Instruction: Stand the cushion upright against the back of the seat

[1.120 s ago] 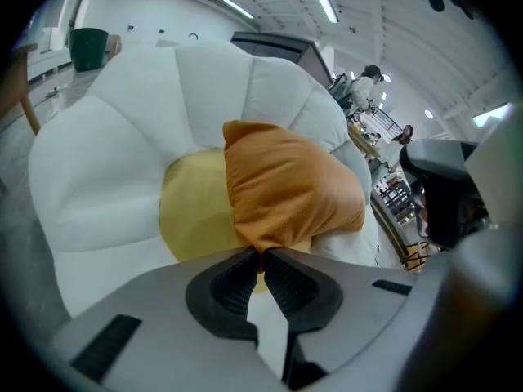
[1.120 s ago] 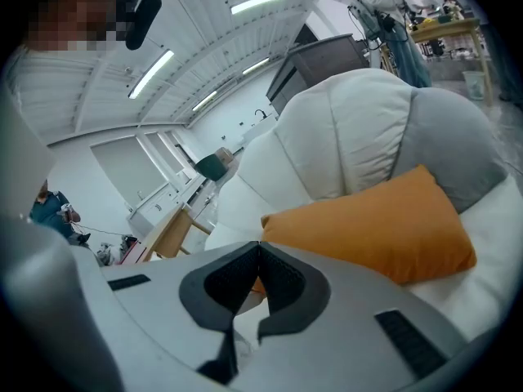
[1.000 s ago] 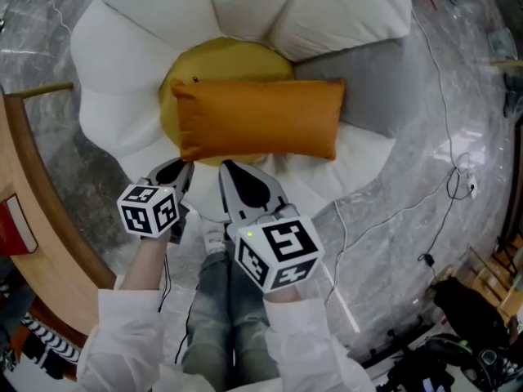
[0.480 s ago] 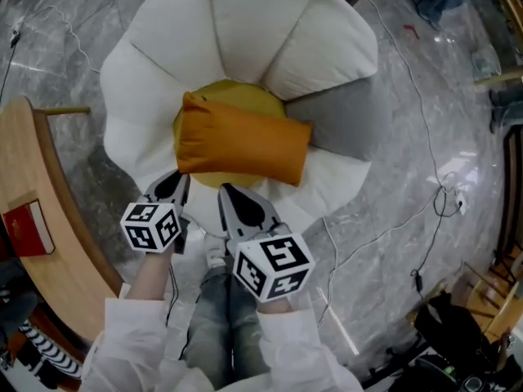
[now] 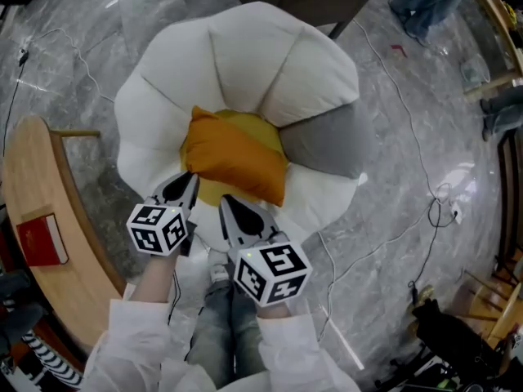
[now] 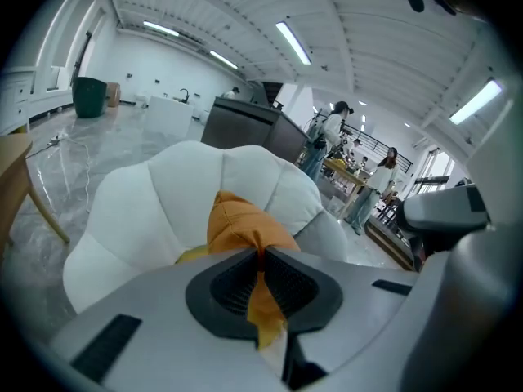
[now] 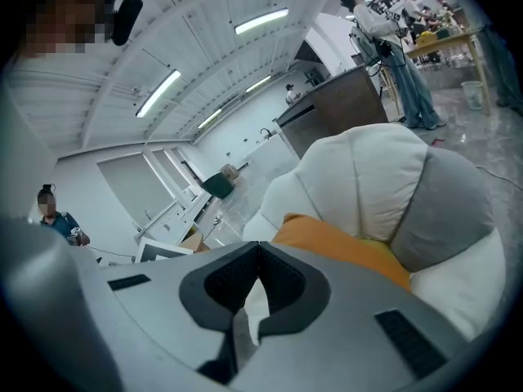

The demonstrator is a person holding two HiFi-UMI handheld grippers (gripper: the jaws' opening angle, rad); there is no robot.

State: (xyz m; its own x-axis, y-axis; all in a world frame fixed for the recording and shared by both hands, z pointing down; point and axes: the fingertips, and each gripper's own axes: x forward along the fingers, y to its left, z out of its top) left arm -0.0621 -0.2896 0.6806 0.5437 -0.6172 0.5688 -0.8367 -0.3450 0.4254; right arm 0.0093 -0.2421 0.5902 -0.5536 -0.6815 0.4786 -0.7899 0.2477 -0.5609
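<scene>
An orange cushion is tilted up over the yellow middle of the flower-shaped seat, which has white petals and one grey one. My left gripper is at the cushion's near left corner. In the left gripper view it is shut, with a fold of orange cushion pinched between its pads. My right gripper is at the cushion's near lower edge. In the right gripper view its jaw tips meet; the cushion lies just behind and to the right, with no orange between the pads.
A curved wooden table edge with a red item stands at the left. Cables run over the marble floor on the right, with dark gear at the bottom right. People stand far behind the seat.
The cushion lay flat across the seat; now it is lifted and tipped up, and looks shorter. Both grippers have risen with it, and the seat looks smaller.
</scene>
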